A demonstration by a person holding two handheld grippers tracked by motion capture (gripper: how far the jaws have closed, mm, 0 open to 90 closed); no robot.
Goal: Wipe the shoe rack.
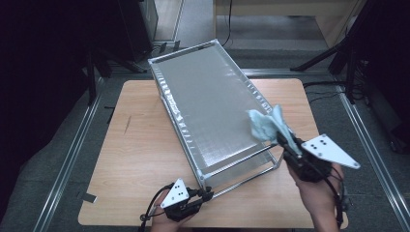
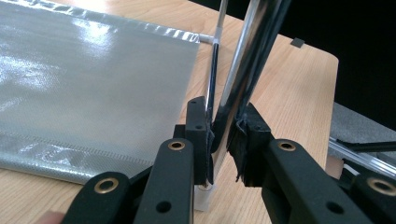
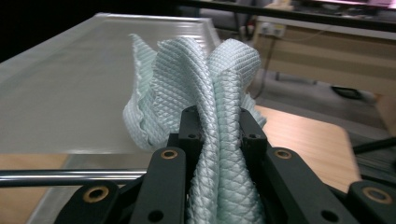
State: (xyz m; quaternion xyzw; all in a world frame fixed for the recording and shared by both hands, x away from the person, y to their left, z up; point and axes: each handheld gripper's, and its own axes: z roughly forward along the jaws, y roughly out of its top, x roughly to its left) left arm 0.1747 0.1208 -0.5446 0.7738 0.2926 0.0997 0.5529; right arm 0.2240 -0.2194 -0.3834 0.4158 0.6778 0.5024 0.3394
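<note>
From the high view, the rack (image 1: 208,108) sits on the desk (image 1: 140,150) with the cloth (image 1: 266,124) bunched at its near right edge, where it could snag on the frame. In the left gripper view, the left tongs (image 2: 223,135) clamp the rack's corner post (image 2: 243,70); slipping there lets the rack skid. In the right gripper view, the right tongs (image 3: 217,128) pinch the cloth tight.

A lab or recording room: a bare wooden table (image 1: 145,159) stands on grey carpet between metal floor rails (image 1: 67,159), with black stand legs (image 1: 324,57) and cables (image 1: 329,87) past its far edge.
</note>
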